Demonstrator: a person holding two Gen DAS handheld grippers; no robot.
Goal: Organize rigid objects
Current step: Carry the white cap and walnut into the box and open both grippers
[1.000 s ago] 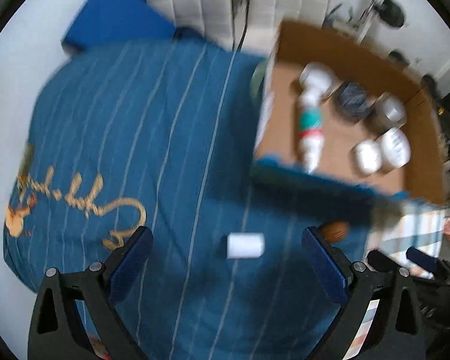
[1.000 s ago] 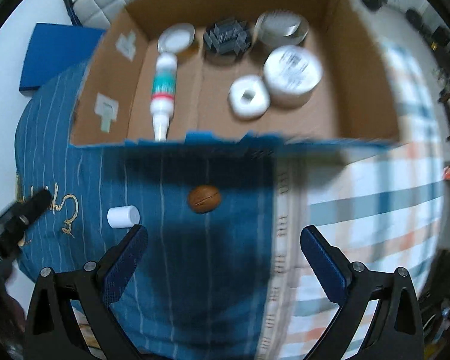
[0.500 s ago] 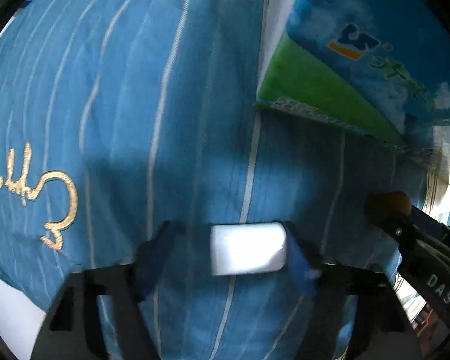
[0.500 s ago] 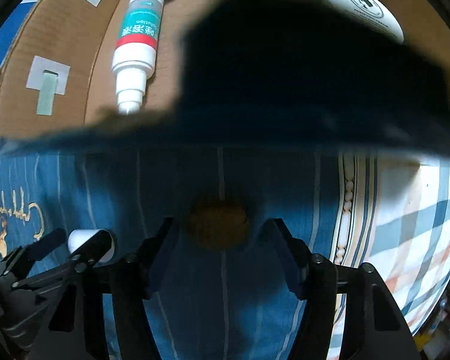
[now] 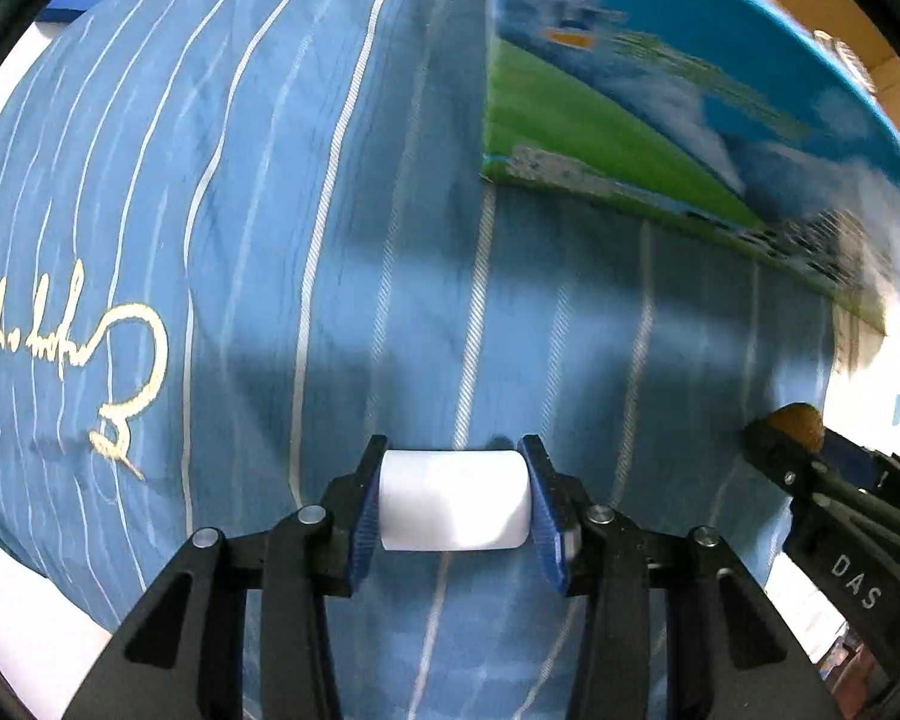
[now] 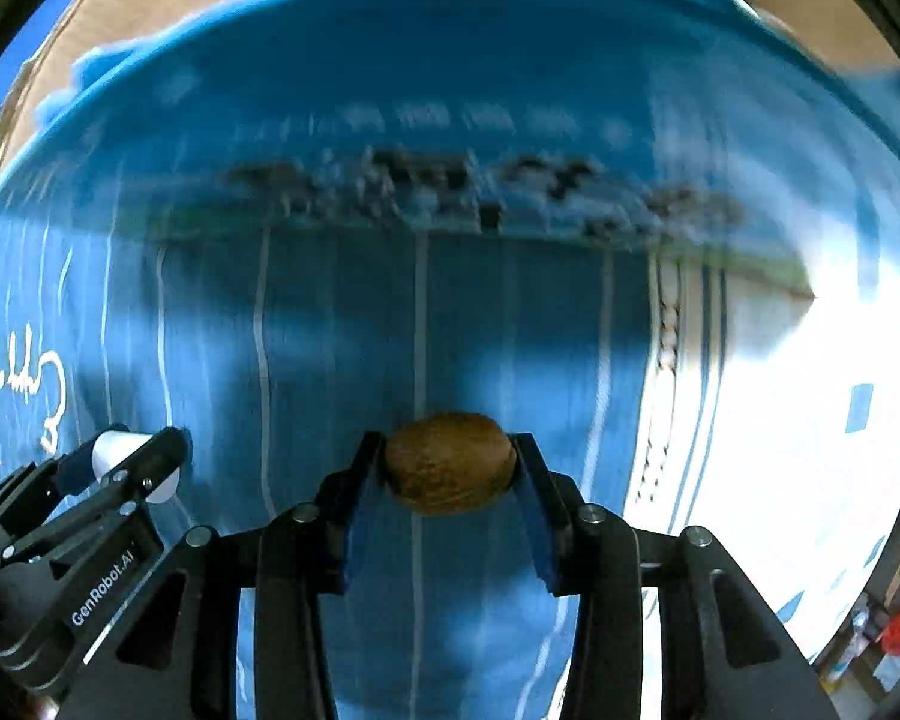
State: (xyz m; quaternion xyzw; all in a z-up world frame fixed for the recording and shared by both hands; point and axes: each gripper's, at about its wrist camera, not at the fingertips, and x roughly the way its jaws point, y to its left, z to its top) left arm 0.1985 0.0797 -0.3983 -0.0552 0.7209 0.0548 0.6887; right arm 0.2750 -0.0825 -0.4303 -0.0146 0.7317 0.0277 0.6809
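My left gripper [image 5: 455, 495] is shut on a white cylinder [image 5: 455, 499], held sideways between the blue pads just above the blue striped cloth [image 5: 270, 210]. My right gripper [image 6: 450, 468] is shut on a brown walnut-like nut [image 6: 450, 461]. In the left wrist view the right gripper and the nut [image 5: 795, 420] show at the right edge. In the right wrist view the left gripper with the white cylinder [image 6: 114, 447] shows at the lower left. The cardboard box's blue and green printed wall [image 5: 660, 120] stands close ahead; it also shows in the right wrist view [image 6: 450, 90].
The cloth carries gold embroidered lettering [image 5: 90, 372] at the left. A plaid white cloth [image 6: 780, 420] lies to the right. The box's inside is mostly hidden behind its near wall.
Both grippers came down to the cloth and closed: the left on the white cylinder, the right on the brown nut. The box wall now fills the upper views.
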